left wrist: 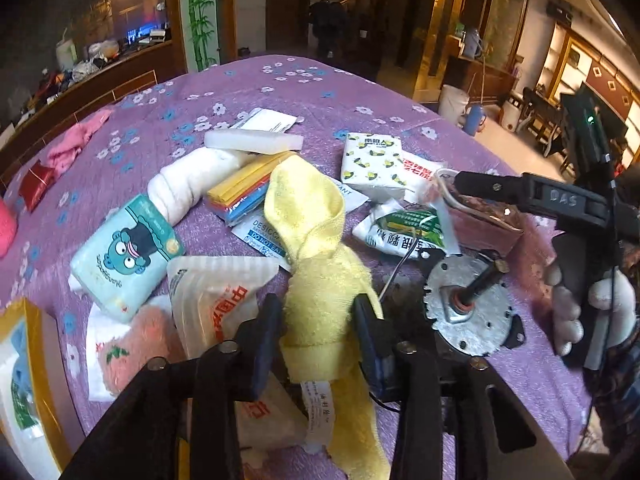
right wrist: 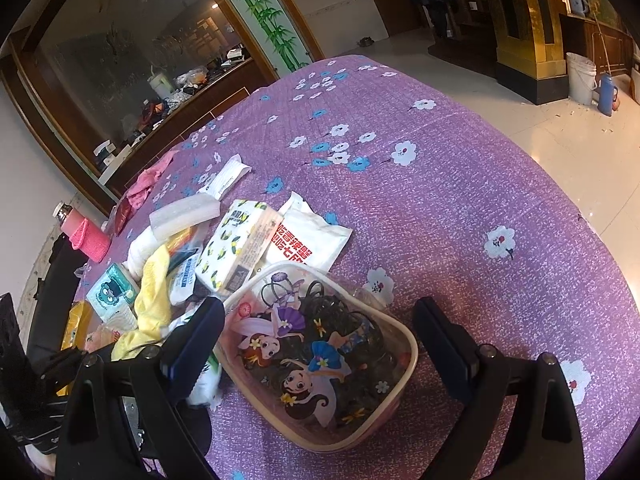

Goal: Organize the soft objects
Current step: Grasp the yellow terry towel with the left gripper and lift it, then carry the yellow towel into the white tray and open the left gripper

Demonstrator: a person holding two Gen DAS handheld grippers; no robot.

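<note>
while the left gripper [left wrist: 320, 316] hangs over the cluttered purple table [left wrist: 328, 92], its jaws sit either side of a yellow towel [left wrist: 316, 264], seemingly just apart from it. the right gripper [right wrist: 320, 344] stands wide open around a cartoon pouch [right wrist: 320, 360], not pressing it. to do this well, i'd close squarely on the towel's thick middle, clear of the metal motor [left wrist: 468, 300] beside it.

A purple flowered cloth [right wrist: 460, 184] covers the surface. On it lie a yellow towel [left wrist: 316, 280], a rolled white towel [left wrist: 188, 188], a teal tissue pack [left wrist: 124, 256], a lemon-print tissue pack [left wrist: 370, 166], a foam block [left wrist: 252, 141], a pink cloth [left wrist: 74, 144], a metal motor [left wrist: 468, 300] and a cartoon-printed pouch [right wrist: 320, 360], apparently clear-sided.
</note>
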